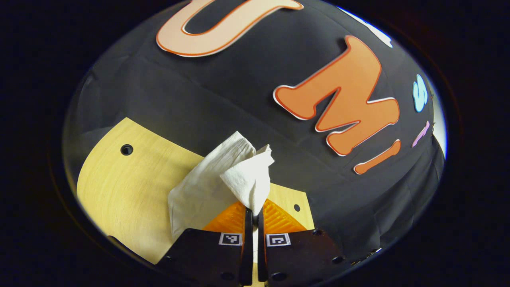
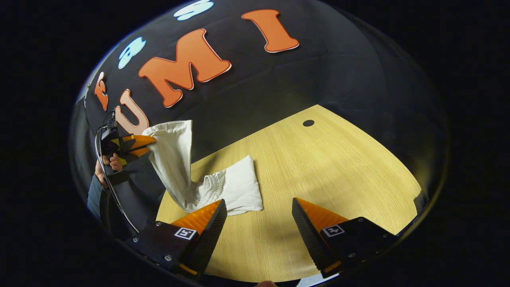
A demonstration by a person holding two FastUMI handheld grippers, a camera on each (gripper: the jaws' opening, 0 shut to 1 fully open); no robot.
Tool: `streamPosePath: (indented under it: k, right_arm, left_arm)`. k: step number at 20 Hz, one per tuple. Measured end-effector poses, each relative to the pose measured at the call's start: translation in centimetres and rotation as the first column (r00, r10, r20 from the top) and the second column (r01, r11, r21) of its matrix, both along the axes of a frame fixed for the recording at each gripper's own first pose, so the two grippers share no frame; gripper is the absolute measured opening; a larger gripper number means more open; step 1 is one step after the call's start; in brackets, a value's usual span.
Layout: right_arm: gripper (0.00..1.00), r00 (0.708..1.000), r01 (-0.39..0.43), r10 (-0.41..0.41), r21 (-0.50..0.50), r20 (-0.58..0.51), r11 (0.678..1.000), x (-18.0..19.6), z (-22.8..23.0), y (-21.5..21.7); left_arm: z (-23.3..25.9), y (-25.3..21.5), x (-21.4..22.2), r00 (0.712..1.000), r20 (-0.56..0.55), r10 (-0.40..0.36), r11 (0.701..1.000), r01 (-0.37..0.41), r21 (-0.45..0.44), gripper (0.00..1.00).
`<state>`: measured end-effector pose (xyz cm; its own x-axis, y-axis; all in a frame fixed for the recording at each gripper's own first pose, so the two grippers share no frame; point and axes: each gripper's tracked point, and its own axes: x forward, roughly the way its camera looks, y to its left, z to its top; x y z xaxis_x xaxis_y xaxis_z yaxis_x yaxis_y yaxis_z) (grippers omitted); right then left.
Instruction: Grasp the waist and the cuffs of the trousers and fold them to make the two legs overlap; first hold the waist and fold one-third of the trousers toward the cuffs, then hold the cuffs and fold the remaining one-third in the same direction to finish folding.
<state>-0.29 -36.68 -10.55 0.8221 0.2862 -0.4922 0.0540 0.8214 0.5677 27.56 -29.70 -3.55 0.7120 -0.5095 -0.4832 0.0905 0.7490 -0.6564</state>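
Note:
The white trousers [image 2: 239, 187] lie partly on the wooden table [image 2: 326, 159], with the gathered elastic waist [image 2: 209, 184] resting close to my right gripper's left finger. One end of the cloth is lifted off the table at the left, pinched by my left gripper [image 2: 150, 142], which a hand [image 2: 106, 163] holds. In the left gripper view that gripper [image 1: 255, 210] is shut on a bunched corner of the trousers [image 1: 223, 175], and the cloth drapes down to its left. My right gripper [image 2: 258, 204] is open just above the table, with nothing between its fingers.
The table has small round holes [image 2: 308, 123] [image 1: 126, 150]. Its far edge meets the black cloth wall [image 2: 255, 91]. Bare wood stretches to the right of the trousers, in front of my right gripper.

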Motion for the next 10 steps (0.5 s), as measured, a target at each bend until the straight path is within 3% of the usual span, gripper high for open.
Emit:
streamPosePath:
  k: [10]
  right_arm:
    - [0.98,1.0,-0.016,0.016,0.041,0.0,0.999,0.3,-1.1,-1.3]
  left_arm:
    - [-0.9,-12.9,-1.3,0.984,0.017,-0.177,0.979,0.175,0.109,0.09]
